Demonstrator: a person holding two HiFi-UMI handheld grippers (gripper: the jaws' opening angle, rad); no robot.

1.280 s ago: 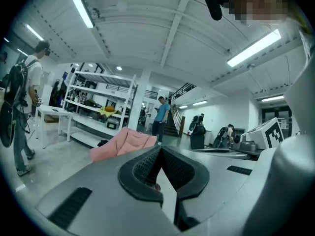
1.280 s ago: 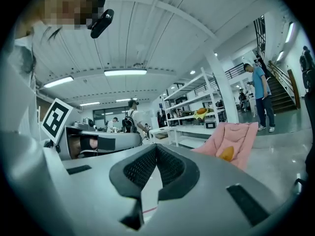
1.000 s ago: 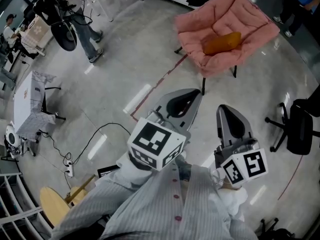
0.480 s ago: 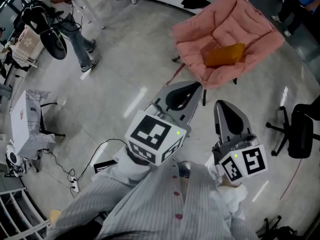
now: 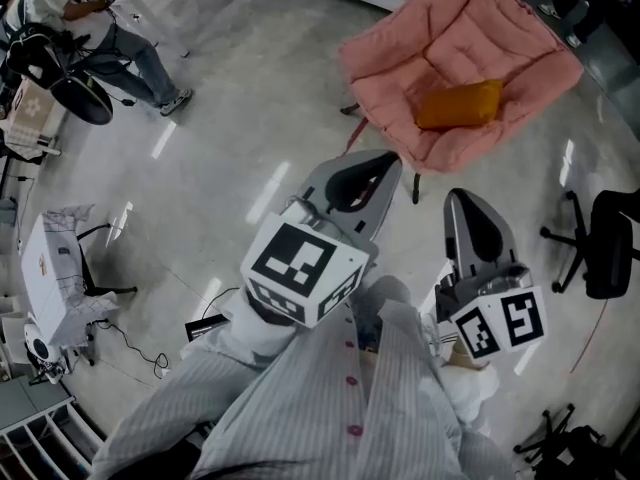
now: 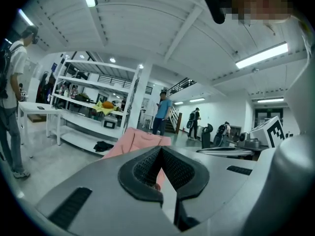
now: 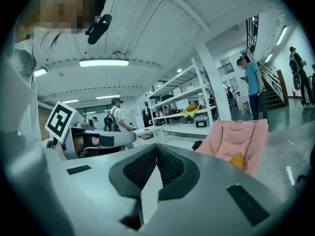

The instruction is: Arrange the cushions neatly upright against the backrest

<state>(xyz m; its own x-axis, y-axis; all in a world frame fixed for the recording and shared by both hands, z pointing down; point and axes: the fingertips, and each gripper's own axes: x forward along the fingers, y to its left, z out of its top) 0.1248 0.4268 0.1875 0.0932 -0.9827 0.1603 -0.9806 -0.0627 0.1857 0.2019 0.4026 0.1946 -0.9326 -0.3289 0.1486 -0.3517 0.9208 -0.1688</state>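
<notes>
A pink padded chair [image 5: 470, 38] stands on the grey floor at the upper right of the head view. An orange cushion [image 5: 460, 105] lies flat on its seat, away from the backrest. My left gripper [image 5: 390, 160] is shut and empty, and its tips point at the chair's near edge, a short way off it. My right gripper [image 5: 461, 196] is also shut and empty, just below the chair. In the left gripper view the chair [image 6: 132, 140] shows above the shut jaws. The right gripper view has the chair [image 7: 246, 134] and the cushion [image 7: 236, 160] at the right.
A black office chair [image 5: 605, 248] stands at the right. A person [image 5: 90, 28] with bags is at the far upper left. A table draped with cloth [image 5: 55, 268] and floor cables [image 5: 150, 353] lie at the left. White shelving [image 6: 93, 107] and several people stand beyond the chair.
Both grippers and I have moved across the floor toward the pink chair, which now lies closer to the tips. Both stay shut and empty.
</notes>
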